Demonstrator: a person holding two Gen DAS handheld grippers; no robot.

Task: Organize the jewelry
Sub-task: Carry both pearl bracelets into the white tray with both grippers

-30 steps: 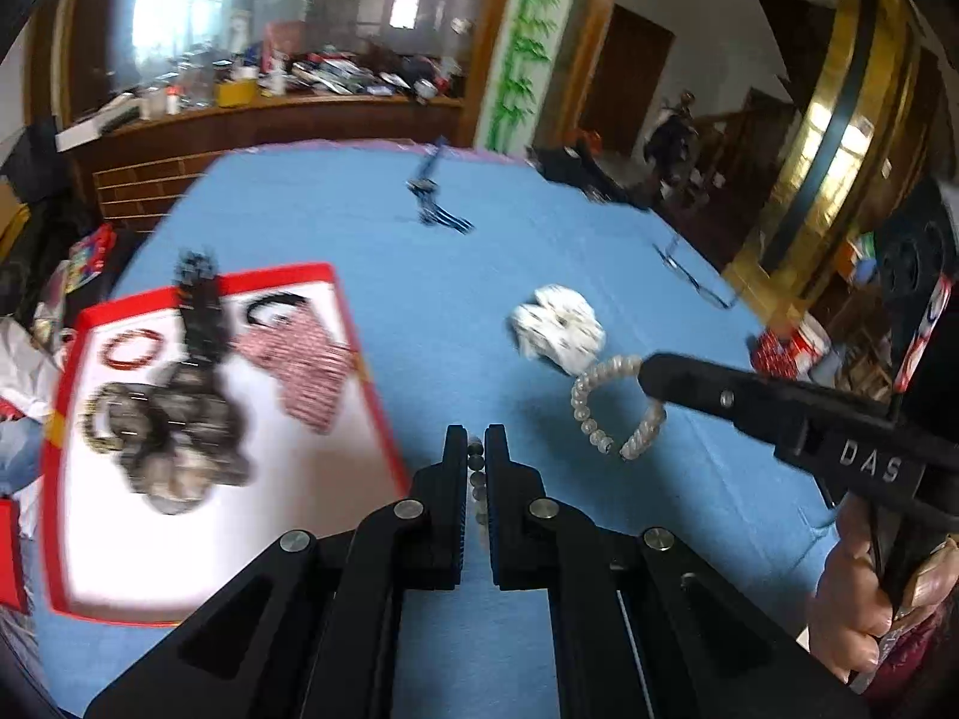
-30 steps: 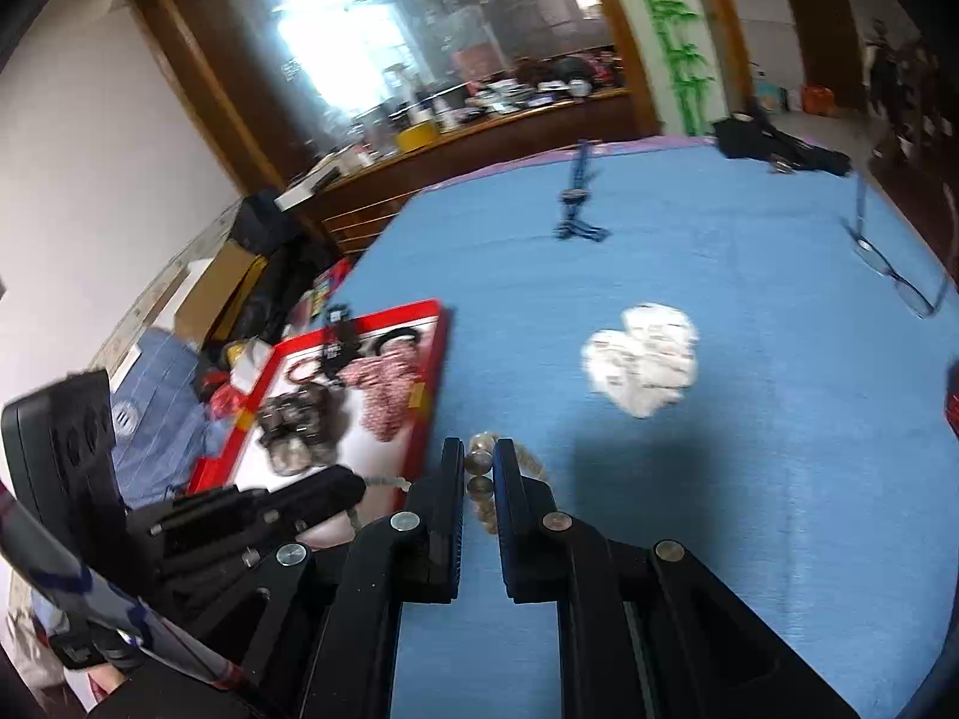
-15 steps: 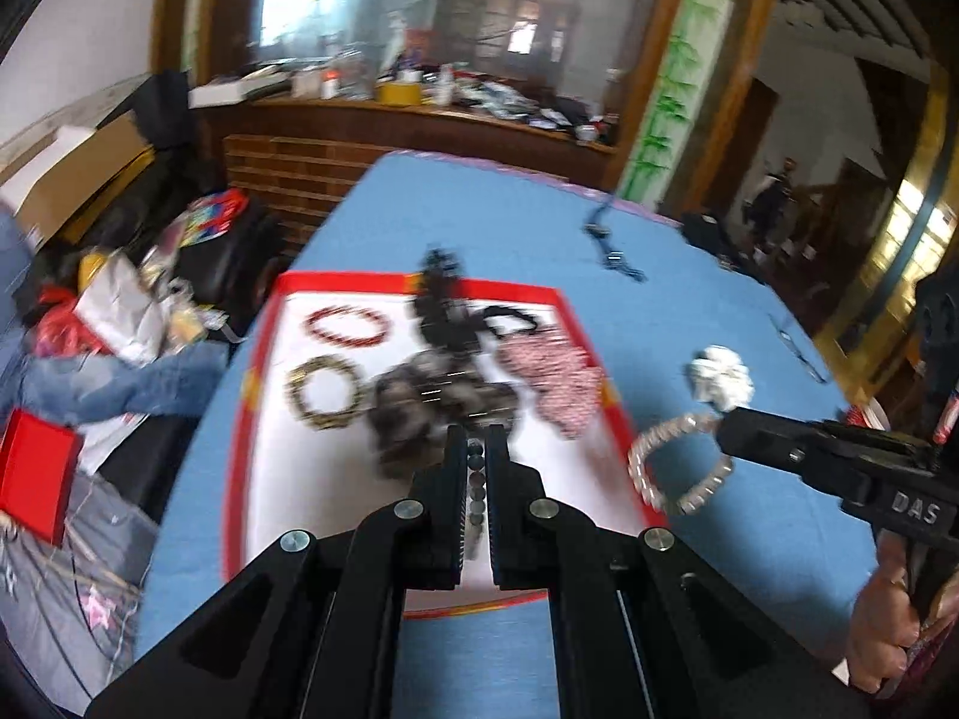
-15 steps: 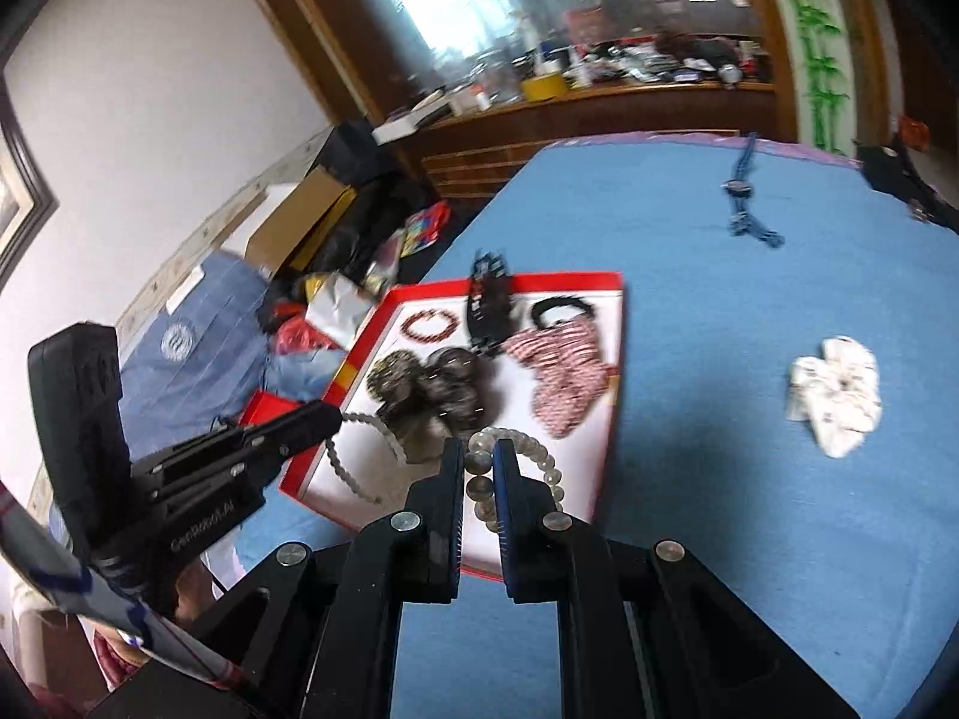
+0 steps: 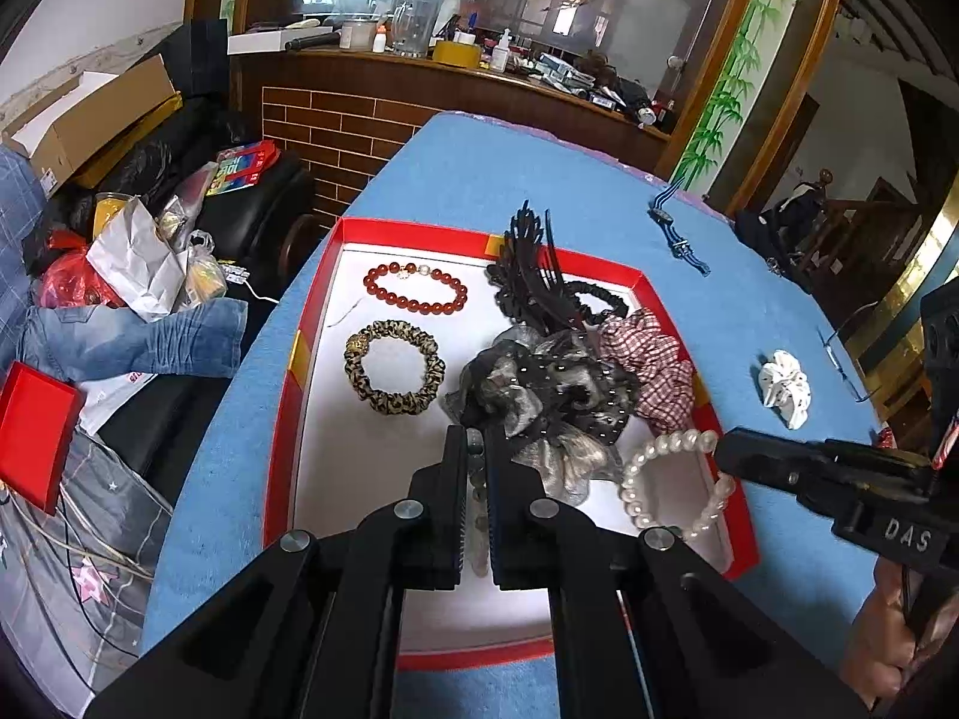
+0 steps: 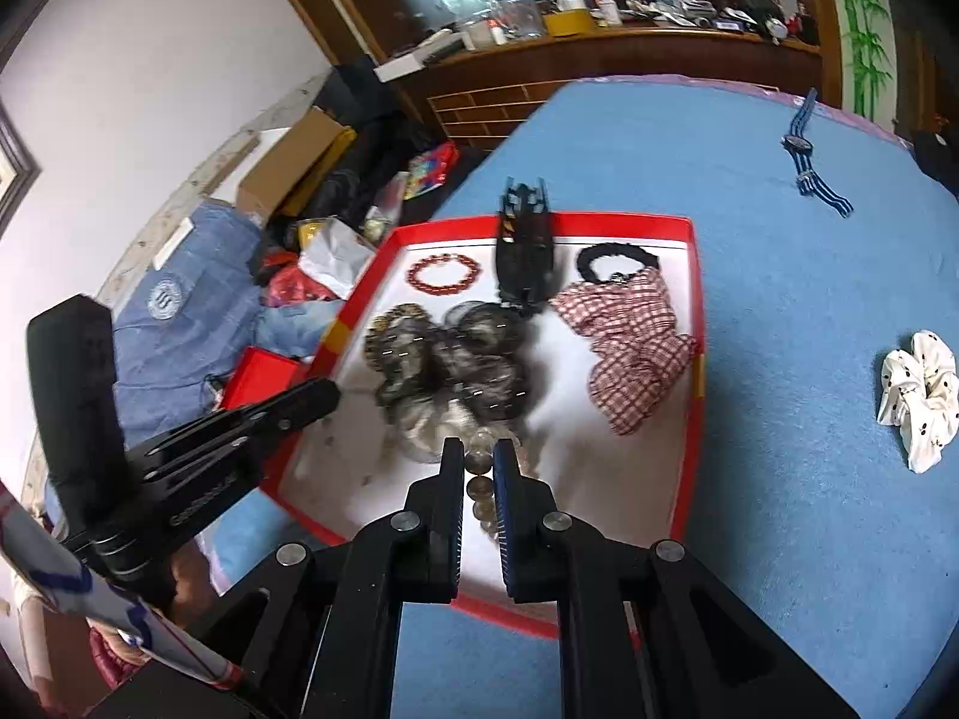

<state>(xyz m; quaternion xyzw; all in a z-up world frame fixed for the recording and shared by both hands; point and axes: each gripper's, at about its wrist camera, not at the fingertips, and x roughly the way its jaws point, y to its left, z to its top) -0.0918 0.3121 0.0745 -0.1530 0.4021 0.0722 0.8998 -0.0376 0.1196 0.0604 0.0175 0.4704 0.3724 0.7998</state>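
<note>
Both grippers grip 1 pearl bracelet point(image 5: 671, 482) above the red-rimmed tray point(image 5: 311, 323); the left gripper point(image 5: 475, 467) is clamped on beads between its jaws; the right gripper point(image 6: 478, 467) is likewise closed on beads; the loop hangs between them, beside the grey scrunchie point(image 5: 539, 395).

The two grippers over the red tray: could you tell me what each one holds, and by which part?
Left gripper pinches a strand of small greyish beads along its length. Right gripper grips the pearl bracelet by a few beads on one side of the loop.

Red tray point(image 5: 282, 419), leopard scrunchie point(image 5: 394, 366), blue cloth point(image 6: 809, 299).
</note>
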